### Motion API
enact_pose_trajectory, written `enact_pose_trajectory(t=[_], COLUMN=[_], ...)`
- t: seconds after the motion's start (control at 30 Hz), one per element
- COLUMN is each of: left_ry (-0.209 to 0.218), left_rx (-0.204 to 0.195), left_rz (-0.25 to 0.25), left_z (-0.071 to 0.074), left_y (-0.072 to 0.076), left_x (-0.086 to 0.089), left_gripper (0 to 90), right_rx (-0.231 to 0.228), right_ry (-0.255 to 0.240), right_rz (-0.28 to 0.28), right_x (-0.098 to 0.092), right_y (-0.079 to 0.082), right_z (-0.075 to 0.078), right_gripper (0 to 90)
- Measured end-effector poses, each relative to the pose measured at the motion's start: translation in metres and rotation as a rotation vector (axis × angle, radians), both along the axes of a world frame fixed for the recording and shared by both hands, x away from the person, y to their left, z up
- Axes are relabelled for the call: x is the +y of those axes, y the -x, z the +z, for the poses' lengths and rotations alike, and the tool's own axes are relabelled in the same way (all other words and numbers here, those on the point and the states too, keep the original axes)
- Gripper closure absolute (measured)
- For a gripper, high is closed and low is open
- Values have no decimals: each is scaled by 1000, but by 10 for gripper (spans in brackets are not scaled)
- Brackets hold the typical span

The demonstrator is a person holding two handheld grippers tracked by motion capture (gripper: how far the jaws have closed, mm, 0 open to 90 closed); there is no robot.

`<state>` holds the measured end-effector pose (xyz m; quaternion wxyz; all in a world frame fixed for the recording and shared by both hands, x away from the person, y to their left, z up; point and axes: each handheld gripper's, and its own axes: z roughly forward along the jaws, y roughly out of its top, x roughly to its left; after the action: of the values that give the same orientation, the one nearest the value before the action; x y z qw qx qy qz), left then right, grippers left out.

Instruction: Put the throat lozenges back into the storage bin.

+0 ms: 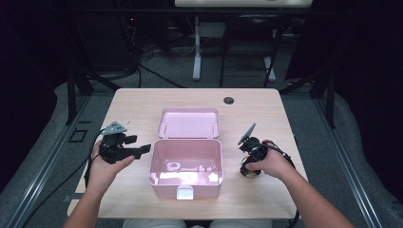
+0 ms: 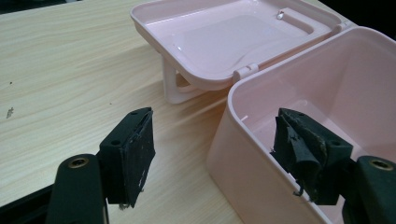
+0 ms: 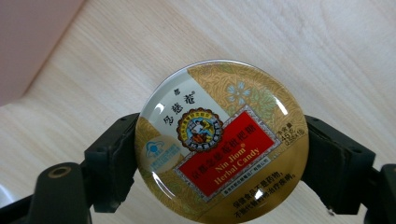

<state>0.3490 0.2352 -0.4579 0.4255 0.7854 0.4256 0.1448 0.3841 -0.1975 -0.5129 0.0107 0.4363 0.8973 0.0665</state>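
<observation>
Right gripper (image 3: 219, 154): jaws closed on a round candy tin (image 3: 220, 142), one jaw against each side of its rim. The tin's printed lid, gold and red with "Nin Jiom Herbal Candy" legible, faces the right gripper view's camera. In the high view the right gripper (image 1: 250, 159) sits over the right part of the tabletop (image 1: 138, 102), beside the pink box (image 1: 186, 183) and apart from it, with the tin (image 1: 250, 173) low beneath the hand (image 1: 268, 163).

Left gripper (image 2: 212, 158): jaws open, holding nothing. One jaw stands over the bare tabletop, the other over the box's near left wall (image 2: 247, 154). In the high view the left gripper (image 1: 140, 151) is just beside that wall.

Pink box: central on the tabletop, interior exposed. Lid (image 1: 189, 122) is hinged back, lying behind the body.
</observation>
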Motion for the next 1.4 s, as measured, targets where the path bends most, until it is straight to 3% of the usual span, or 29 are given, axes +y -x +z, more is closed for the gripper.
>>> enact_pose_trajectory(t=[0.57,1.0,1.4], left_ry=[7,3,7], left_rx=[0,2,-1], left_rz=[7,2,5], left_z=[0,0,1], left_y=[0,0,0], left_x=[1,2,2], left_gripper=[286,286,286], right_rx=[-37,-35,-51], right_ry=[16,21,13], right_rz=[50,97,188], right_x=[14,29,57], right_y=[-5,-7,-3], right_z=[51,83,109], right_gripper=[196,196,196])
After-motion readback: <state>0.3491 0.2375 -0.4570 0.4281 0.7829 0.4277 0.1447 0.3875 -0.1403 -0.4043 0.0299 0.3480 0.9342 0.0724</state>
